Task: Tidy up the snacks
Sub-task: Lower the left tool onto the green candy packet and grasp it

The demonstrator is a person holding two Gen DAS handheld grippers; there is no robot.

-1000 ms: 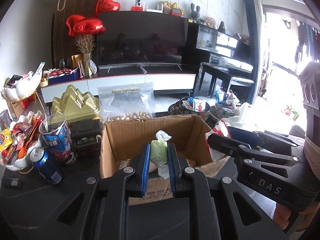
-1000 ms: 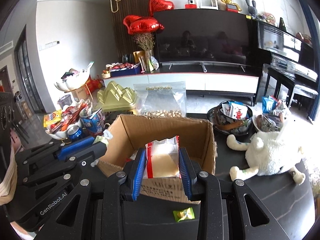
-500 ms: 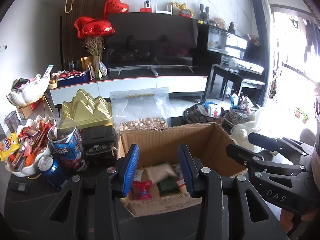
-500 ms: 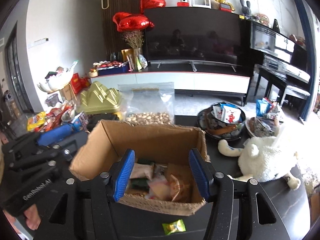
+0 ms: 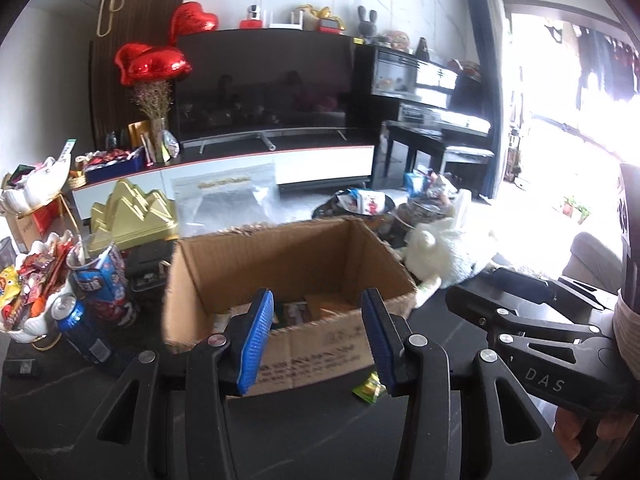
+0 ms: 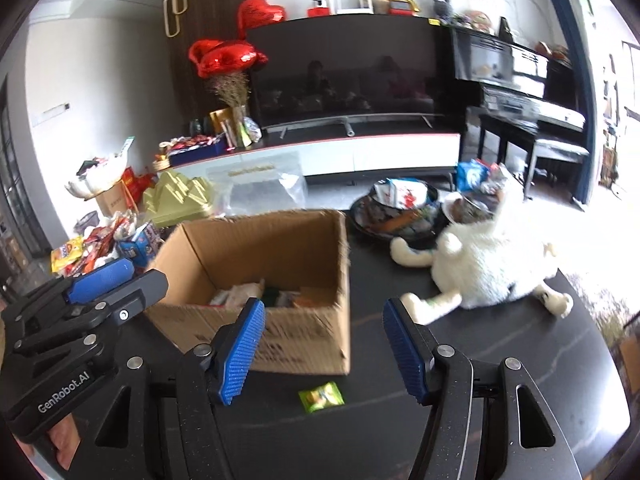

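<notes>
Closest to us, both pairs of jaws stand parted with nothing between them; they have just been opening. Our left gripper (image 5: 318, 336) hangs over the near wall of the cardboard box (image 5: 280, 256), and our right gripper (image 6: 324, 344) sits off the box's near right corner, above the dark bench (image 6: 500, 340). Just ahead of the right jaws a small green snack packet (image 6: 321, 396) lies flat on the bench, close to the box's front wall but apart from it. Inside the open box we see several snack packets (image 6: 256, 294) lying on the bottom. To the right of the box a white plush toy (image 6: 488, 268) sprawls on the bench. To the left stand a blue can (image 5: 74, 320) and a white bowl of snacks (image 5: 28, 292). Behind the box are a clear bag (image 5: 228, 200), a gold mountain-shaped tin (image 5: 132, 216) and a dark bowl of snacks (image 6: 400, 208). Farthest back are the television (image 5: 264, 84) and red heart balloons (image 5: 152, 60).
</notes>
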